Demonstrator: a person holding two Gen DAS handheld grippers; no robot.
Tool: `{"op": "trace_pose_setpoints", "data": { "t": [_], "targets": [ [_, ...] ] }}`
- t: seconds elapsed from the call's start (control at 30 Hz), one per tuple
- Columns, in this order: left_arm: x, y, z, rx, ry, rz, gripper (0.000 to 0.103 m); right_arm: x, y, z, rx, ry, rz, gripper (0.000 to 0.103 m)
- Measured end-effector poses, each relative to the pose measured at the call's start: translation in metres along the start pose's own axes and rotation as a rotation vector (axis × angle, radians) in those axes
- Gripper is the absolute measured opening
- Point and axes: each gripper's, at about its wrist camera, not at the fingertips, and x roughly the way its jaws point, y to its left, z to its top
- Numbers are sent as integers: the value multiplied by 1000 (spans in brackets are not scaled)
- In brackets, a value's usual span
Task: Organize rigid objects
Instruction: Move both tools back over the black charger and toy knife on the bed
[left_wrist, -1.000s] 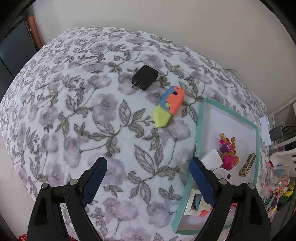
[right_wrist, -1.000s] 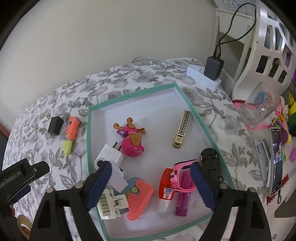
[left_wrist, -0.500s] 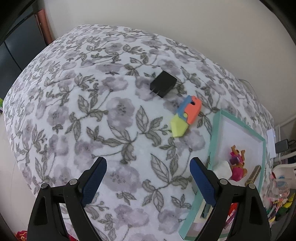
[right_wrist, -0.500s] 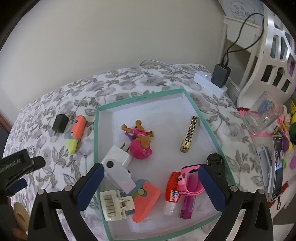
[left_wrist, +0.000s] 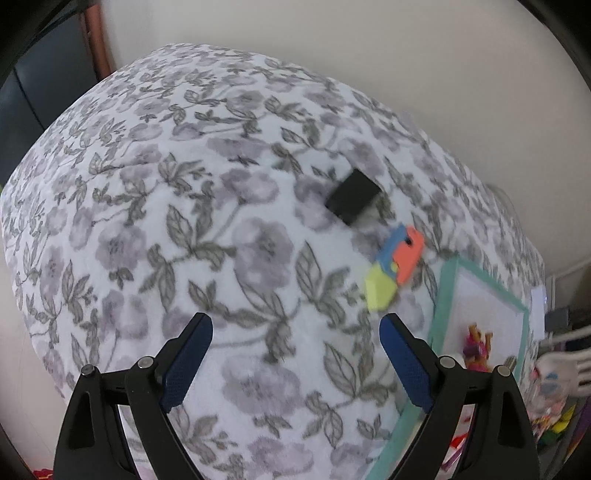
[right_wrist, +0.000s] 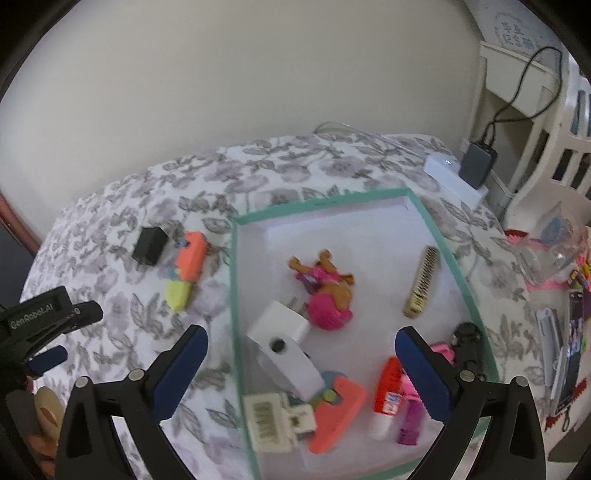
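1. My left gripper (left_wrist: 295, 325) is spread wide with nothing between its blue pads, over the floral blanket (left_wrist: 184, 221).
2. Ahead of it and to the right lies a black charger (left_wrist: 352, 197) on the blanket; the picture is blurred there.
3. Just nearer and right of the charger is an orange, blue and yellow toy (left_wrist: 395, 269), close beside the left rim of the tray (left_wrist: 445, 291) but outside it.
4. My right gripper (right_wrist: 301, 339) is also wide open and empty, above the near part of the tray (right_wrist: 233, 295).
5. Inside the tray I see a white adapter (right_wrist: 284, 347) near the left wall, a pink figure (right_wrist: 327, 291) in the middle, and a gold bar (right_wrist: 423, 282) toward the right wall.
6. At the near end lie a white clip (right_wrist: 273, 421), an orange piece (right_wrist: 336, 410), a red-and-white tube (right_wrist: 386, 398), and a black toy car (right_wrist: 467, 345) against the right rim.
7. From this side the charger (right_wrist: 149, 245) and toy (right_wrist: 184, 269) sit left of the tray, just beside each other.
8. A white box (right_wrist: 448, 177) with a plugged-in dark adapter sits at the far right.
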Motion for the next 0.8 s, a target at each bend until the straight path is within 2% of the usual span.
{"op": "trace_pose_setpoints", "data": {
  "t": [0.1,0.23,0.37,0.57,0.73,0.8],
  "targets": [
    [4,9,14,-20,-5,-10,92,4,15,12,-19,1,41,103],
    [11,13,27,42,-35,4,92,14,37,25,-51,2,57,103],
    [23,19,43,58,-25,-32,92,33,64,33,-72,35,113,103],
    [37,13,66,141,-40,-72,92,68,92,40,-75,84,165,103],
    [48,5,81,180,-69,-90,92,94,103,44,-77,120,146,102],
    [54,2,86,191,-68,-110,92,102,108,44,-89,126,142,98]
  ]
}}
